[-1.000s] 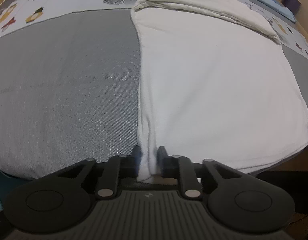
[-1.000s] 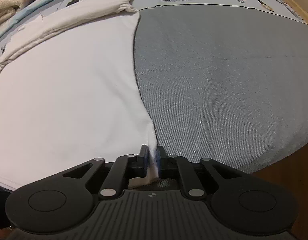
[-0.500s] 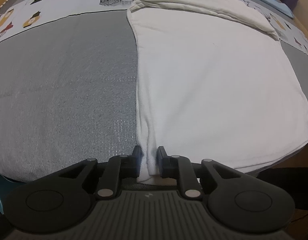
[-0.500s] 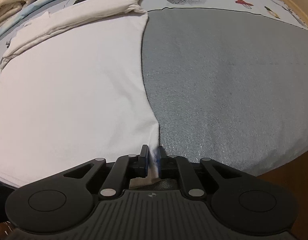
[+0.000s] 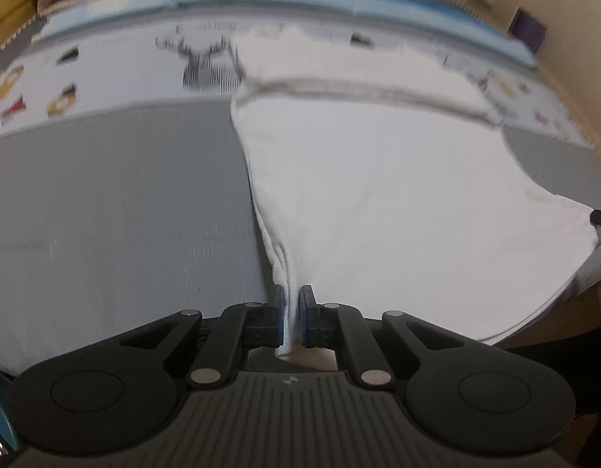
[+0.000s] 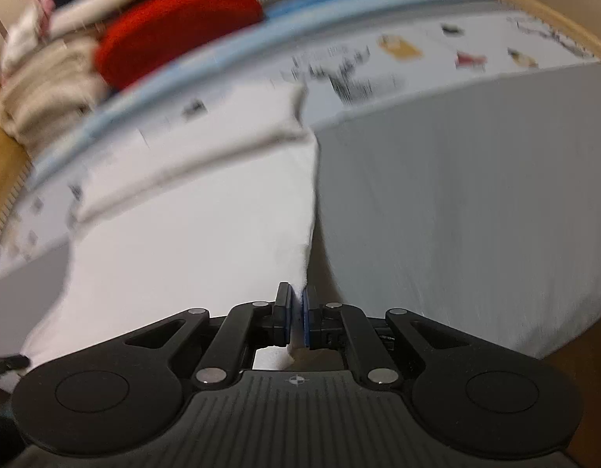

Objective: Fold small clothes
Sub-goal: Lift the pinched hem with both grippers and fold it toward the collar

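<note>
Lying ahead of both tongs, one grey mat carries one white garment. The left tongs, whose jaws have just been closing, pinch its near left corner; the right tongs pinch its near right corner. Beyond sits one red cloth.

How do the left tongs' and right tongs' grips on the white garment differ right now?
The left tongs pinch a thick, bunched fold at the near left corner of the white garment; the right tongs pinch a thinner edge at its near right corner. The left's blue pads stand visibly apart; the right's nearly meet. Both are shut on cloth.
</note>
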Demonstrator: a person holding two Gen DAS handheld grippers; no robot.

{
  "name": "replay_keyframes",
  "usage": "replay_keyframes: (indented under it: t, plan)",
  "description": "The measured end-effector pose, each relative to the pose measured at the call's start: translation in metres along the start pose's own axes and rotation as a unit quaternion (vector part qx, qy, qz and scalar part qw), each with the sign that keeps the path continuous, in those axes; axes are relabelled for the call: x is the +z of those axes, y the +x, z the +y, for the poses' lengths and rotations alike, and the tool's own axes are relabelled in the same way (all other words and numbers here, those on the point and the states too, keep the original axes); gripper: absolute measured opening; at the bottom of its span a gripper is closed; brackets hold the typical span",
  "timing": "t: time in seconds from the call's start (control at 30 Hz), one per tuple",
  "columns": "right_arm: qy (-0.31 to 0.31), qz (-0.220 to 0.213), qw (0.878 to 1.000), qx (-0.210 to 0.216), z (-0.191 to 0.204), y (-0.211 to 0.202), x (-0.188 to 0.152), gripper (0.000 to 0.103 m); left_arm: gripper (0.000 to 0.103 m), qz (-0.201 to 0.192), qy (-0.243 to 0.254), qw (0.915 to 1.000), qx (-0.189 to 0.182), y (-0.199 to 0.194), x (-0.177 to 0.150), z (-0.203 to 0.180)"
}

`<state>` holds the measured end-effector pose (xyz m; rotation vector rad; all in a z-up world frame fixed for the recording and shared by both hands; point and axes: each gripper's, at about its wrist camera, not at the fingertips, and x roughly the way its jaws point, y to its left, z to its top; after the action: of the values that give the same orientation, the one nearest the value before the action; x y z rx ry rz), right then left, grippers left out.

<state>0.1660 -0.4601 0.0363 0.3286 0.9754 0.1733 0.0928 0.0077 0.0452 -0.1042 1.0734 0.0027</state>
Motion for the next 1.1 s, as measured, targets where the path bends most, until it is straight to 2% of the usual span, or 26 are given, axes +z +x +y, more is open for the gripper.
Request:
replay_keyframes:
  t: [0.2, 0.43, 0.57, 0.67, 0.73, 0.87, 0.93, 1.03, 1.1]
  plan:
    - [0.004, -0.044, 0.998, 0.043, 0.006, -0.053, 0.014, 0.004, 0.007, -0.049, 0.022, 0.9983, -0.024, -0.068, 0.015, 0.004]
    - [-0.004, -0.093, 0.991, 0.092, -0.005, -0.133, -0.003, 0.004, 0.007, -0.085, 0.035, 0.9925, -0.08, -0.162, -0.002, 0.028]
    - [-0.005, -0.108, 0.988, 0.109, -0.009, -0.159, -0.01, 0.002, 0.003, -0.092, 0.023, 0.9909, -0.095, -0.183, -0.005, 0.04]
    - [0.006, -0.102, 0.988, 0.112, -0.01, -0.143, 0.003, 0.002, 0.003, -0.085, 0.011, 0.9917, -0.096, -0.158, 0.01, 0.05]
    - [0.014, -0.09, 0.991, 0.098, -0.007, -0.115, 0.017, 0.002, 0.003, -0.073, -0.005, 0.992, -0.103, -0.125, 0.025, 0.056]
    - [0.023, -0.064, 0.995, 0.067, 0.004, -0.049, 0.052, 0.001, 0.003, -0.052, -0.021, 0.9945, -0.089, -0.053, 0.065, 0.071]
    - [0.05, -0.052, 0.995, 0.068, 0.004, -0.017, 0.077, 0.001, 0.003, -0.049, -0.04, 0.9941, -0.088, -0.024, 0.091, 0.081]
    - [0.072, -0.072, 0.994, 0.037, -0.001, 0.024, 0.123, 0.0, 0.003, -0.072, -0.095, 0.9895, -0.081, 0.018, 0.132, 0.103]
    - [0.108, -0.088, 0.99, 0.0, -0.015, 0.052, 0.142, 0.003, 0.004, -0.08, -0.147, 0.9825, -0.083, 0.044, 0.146, 0.122]
